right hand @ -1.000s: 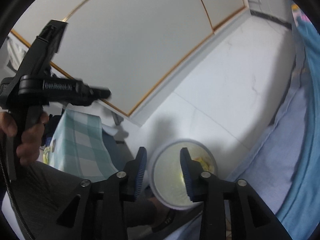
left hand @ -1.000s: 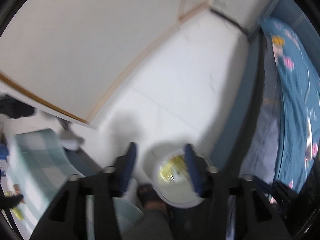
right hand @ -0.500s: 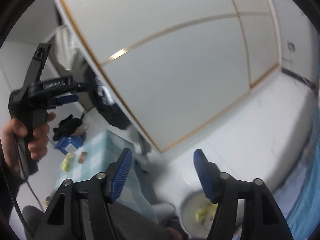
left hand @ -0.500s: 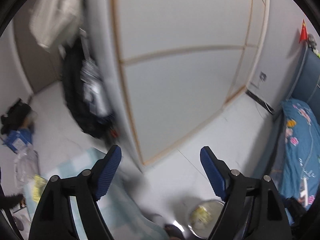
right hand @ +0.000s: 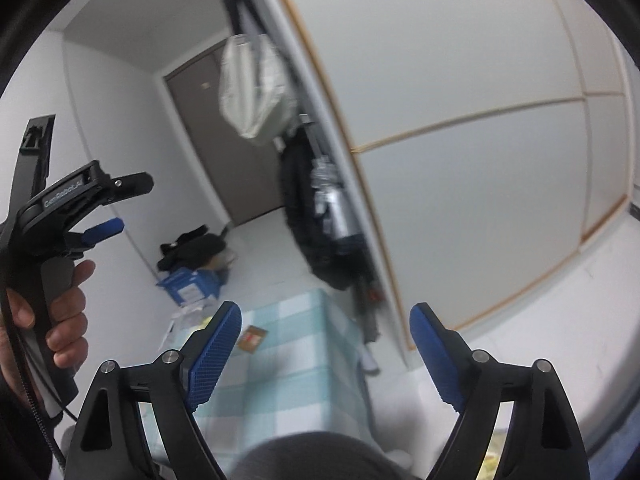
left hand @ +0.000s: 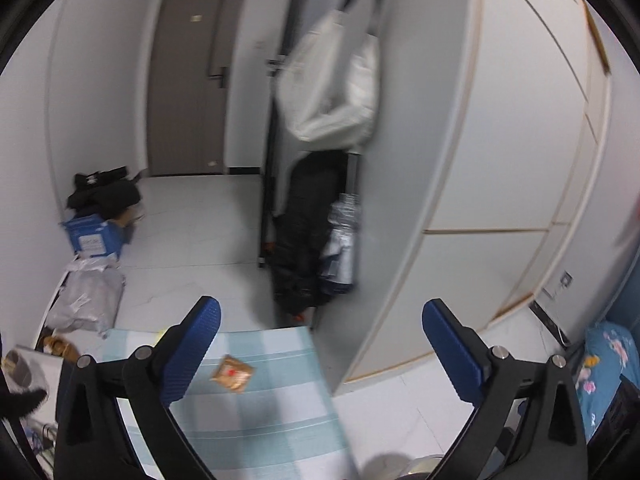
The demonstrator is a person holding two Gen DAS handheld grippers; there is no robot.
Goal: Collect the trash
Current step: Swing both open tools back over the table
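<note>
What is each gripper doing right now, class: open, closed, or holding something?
Left gripper: open, nothing between its jaws, which have just been opening.
Right gripper: open, holding nothing, its jaws likewise just been opening.

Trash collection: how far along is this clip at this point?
Done: yellowish trash shows in the bin, at the right view's bottom edge. In hand: nothing; left claw and right claw have both just been opening and are empty. Left: a brown wrapper lies on the checked cloth, with a yellow scrap at its far edge.
</note>
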